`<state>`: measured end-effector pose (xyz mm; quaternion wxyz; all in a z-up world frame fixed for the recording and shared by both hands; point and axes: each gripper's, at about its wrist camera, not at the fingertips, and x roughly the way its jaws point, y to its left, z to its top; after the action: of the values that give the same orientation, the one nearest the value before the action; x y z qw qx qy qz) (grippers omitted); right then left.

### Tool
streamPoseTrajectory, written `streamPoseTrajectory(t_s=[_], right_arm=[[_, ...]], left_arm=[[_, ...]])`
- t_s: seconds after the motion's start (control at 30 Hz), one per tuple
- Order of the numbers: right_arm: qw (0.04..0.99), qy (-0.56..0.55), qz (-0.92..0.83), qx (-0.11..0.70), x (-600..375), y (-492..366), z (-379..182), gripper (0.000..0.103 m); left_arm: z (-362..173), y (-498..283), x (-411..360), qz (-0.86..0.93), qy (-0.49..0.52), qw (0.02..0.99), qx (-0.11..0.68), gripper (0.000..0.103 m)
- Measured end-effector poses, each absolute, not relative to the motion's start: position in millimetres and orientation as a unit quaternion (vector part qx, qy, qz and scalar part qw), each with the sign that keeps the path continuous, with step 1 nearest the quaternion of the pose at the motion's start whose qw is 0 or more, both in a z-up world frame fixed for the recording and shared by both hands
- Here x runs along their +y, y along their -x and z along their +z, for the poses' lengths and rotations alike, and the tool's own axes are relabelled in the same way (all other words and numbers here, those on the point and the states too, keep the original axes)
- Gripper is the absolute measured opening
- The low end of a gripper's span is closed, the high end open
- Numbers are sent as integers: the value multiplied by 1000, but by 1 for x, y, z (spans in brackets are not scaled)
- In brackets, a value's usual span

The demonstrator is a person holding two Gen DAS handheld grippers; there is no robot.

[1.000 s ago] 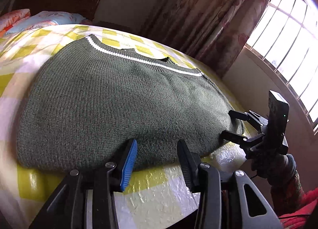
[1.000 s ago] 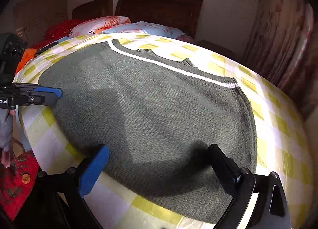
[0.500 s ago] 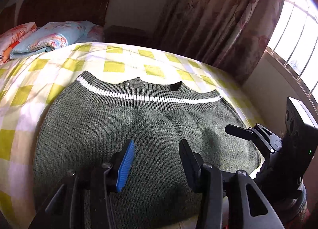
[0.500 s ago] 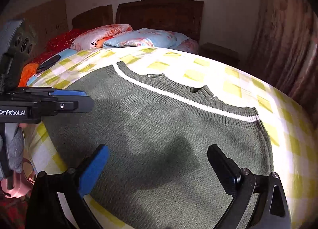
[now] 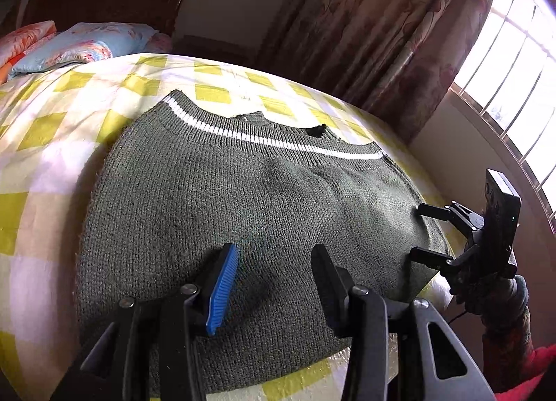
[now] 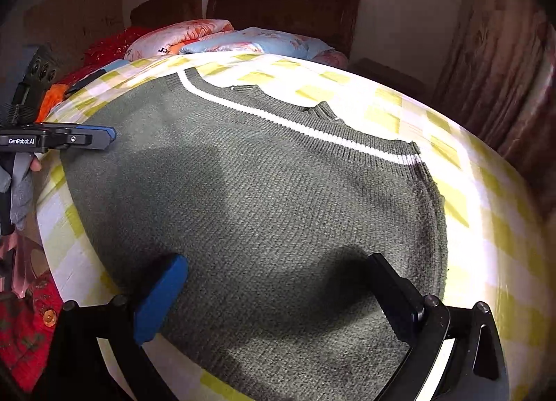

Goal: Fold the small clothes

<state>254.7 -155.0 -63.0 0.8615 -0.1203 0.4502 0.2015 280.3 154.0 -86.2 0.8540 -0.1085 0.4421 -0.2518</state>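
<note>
The dark green knitted sweater with a white stripe (image 5: 250, 213) lies flat on the yellow-checked bed (image 5: 52, 130). Both tools hang over its near hem, left tool (image 5: 274, 279) and right tool (image 6: 278, 293), jaws apart, holding nothing. The fold seems not yet begun; next, pinch the hem.

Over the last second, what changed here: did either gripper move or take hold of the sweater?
Both grippers moved in over the sweater from its near edge. The left gripper has just been opening a little, with only knit below its tips, nothing pinched. The right gripper stands open above the fabric, holding nothing. The sweater lies flat on the checked bedspread as before, unfolded, and the pillows are unchanged.
</note>
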Motion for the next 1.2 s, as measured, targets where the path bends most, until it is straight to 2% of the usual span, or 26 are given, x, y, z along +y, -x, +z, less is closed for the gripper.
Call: streamPoseTrajectory(t_s=[0.23, 0.43, 0.7, 0.87, 1.2], right_arm=[[878, 43, 181, 441, -141, -309, -46, 103], [858, 79, 147, 485, -101, -365, -81, 103], [861, 39, 137, 488, -161, -352, -73, 103], [870, 51, 114, 478, -191, -340, -72, 103], [872, 55, 117, 473, -189, -344, -75, 103]], left_arm=[[-57, -327, 106, -219, 52, 876, 427, 46], [-95, -382, 93, -186, -1, 867, 462, 45], [-98, -380, 126, -239, 84, 865, 434, 45], [-99, -379, 124, -240, 85, 865, 433, 45], [-97, -378, 122, -232, 80, 862, 443, 46]])
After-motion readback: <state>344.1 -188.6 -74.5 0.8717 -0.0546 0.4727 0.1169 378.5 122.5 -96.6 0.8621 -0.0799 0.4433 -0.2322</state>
